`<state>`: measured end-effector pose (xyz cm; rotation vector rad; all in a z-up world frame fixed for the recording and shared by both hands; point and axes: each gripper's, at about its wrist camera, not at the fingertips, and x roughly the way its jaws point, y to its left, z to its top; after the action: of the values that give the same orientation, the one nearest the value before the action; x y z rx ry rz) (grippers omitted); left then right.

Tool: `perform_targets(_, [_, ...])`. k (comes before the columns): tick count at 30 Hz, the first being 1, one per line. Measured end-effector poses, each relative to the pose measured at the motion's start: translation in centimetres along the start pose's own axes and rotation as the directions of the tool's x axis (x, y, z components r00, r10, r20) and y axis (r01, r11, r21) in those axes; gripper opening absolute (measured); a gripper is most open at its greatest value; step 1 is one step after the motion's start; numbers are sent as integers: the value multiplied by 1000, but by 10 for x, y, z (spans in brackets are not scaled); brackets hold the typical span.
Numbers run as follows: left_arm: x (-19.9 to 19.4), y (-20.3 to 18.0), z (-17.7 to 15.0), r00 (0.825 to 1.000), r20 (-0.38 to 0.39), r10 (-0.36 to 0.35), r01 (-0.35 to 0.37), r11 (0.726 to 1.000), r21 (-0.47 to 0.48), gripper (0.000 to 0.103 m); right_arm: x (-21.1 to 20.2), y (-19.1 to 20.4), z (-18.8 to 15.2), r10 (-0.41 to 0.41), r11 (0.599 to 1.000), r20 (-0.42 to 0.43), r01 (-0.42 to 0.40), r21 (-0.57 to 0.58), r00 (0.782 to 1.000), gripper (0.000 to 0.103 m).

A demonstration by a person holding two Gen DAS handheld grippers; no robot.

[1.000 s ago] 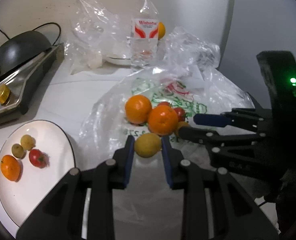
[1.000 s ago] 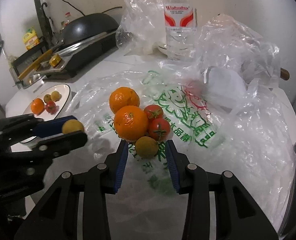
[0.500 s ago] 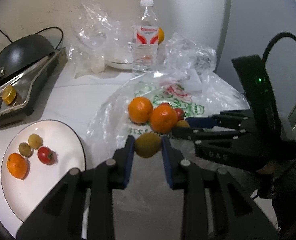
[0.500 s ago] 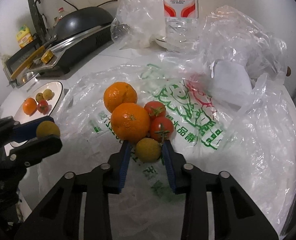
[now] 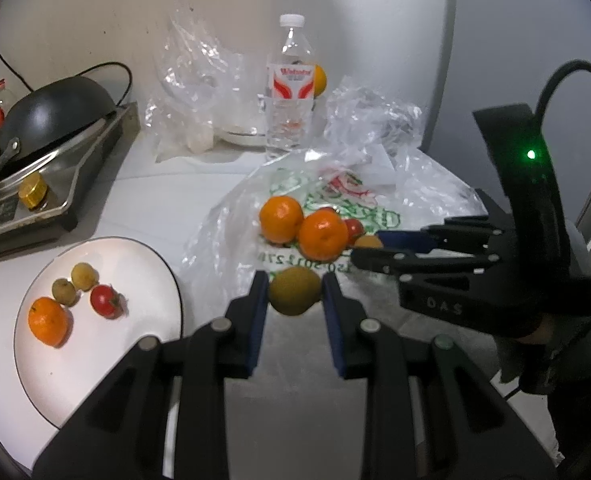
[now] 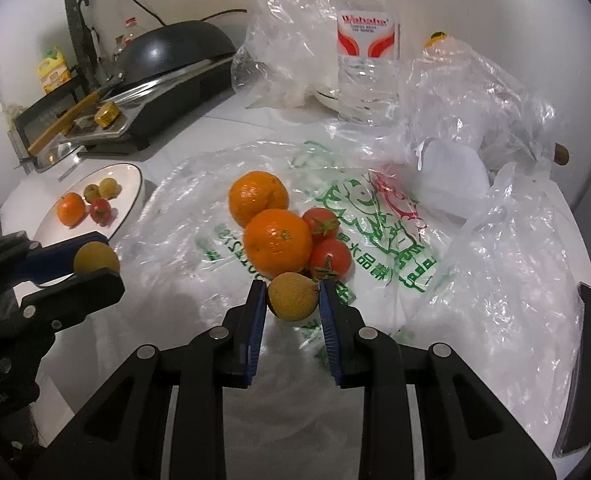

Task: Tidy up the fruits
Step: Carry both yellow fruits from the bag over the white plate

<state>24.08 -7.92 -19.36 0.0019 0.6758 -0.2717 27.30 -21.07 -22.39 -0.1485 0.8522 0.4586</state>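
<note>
My left gripper is shut on a yellow-brown round fruit and holds it above the table, right of the white plate. The plate holds an orange, a tomato and two small yellow-brown fruits. My right gripper is shut on another yellow-brown fruit at the near edge of the pile. The pile on the printed plastic bag has two oranges and two tomatoes. The left gripper also shows in the right wrist view.
A water bottle and crumpled clear bags stand at the back. A stove with a black pan is at the back left. More crumpled plastic lies on the right. The table edge runs near the plate.
My left gripper has lifted its fruit and drawn back from the pile toward the plate side. My right gripper has closed on the yellow-brown fruit at the pile's near edge.
</note>
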Motion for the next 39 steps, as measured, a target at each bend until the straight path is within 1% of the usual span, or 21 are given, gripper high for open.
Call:
perform_targets(12, [-25,-2,-9,1000,25,-7,7,1000,-4,28,-26,24,-4,4,999,31,-3,-33,1000,29])
perform_targets(19, [-38,5,-17,999,38,0,0,1000,-13,28,-37,42,-4,5,998,46,-3,-59,999,29])
perform_targets(28, [-56,26,-30,999,47,19,-17,999,-32,28,-42,70,-4,18,997,65,-13,-80,998,29])
perform_targets(39, [-71,59,-42,997,59,56,-51,996,-71,28,-36,109,2,44,991,64,-35,-126,997,29])
